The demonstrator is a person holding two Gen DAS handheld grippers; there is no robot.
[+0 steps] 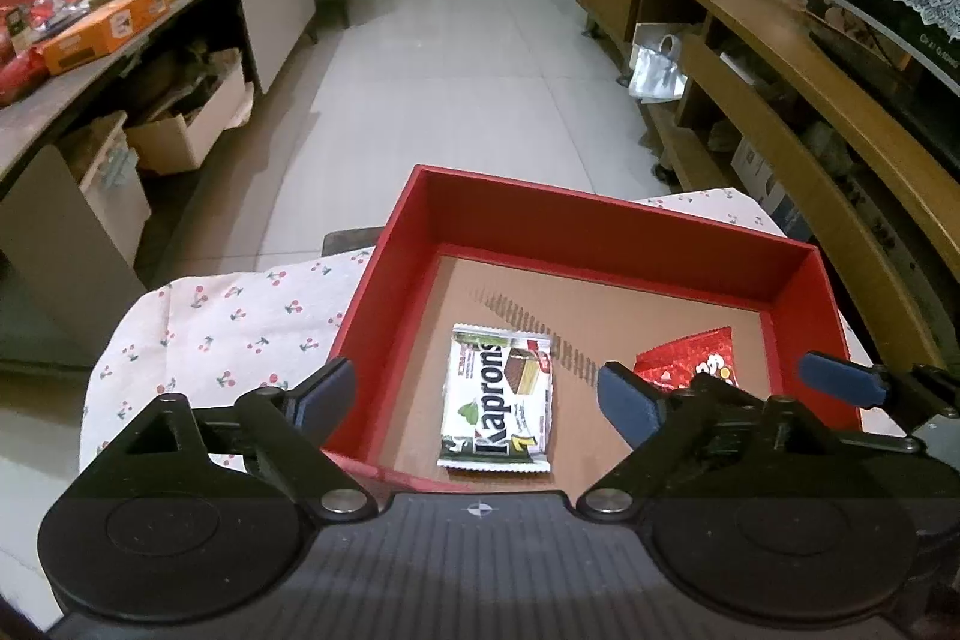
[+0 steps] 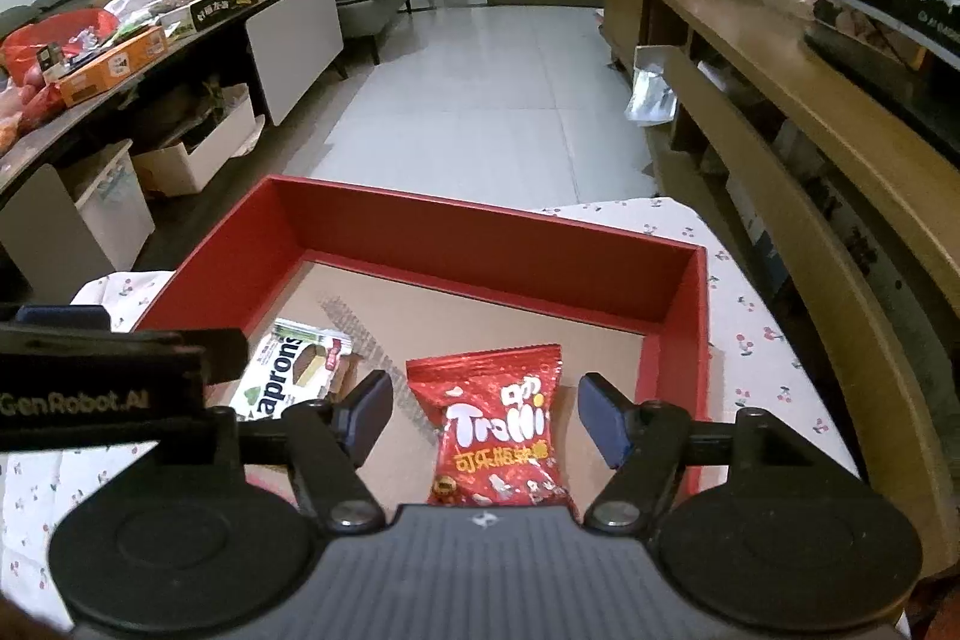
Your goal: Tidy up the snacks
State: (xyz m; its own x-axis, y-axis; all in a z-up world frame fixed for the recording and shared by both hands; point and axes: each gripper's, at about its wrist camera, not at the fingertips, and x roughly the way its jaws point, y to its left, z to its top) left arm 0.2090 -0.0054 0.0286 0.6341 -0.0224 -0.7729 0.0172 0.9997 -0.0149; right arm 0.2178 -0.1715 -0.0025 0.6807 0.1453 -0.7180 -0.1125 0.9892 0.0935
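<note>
Cherry-print cloth covers the surface under the red box; tiled floor beyond. Left claw and right claw both wide, empty.

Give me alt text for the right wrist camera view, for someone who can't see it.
Open right tongs hover over a red foil Trolli candy bag lying flat in an open red cardboard box. A white Kaprons wafer packet lies to its left, and the box sits on a cherry-print cloth.
</note>
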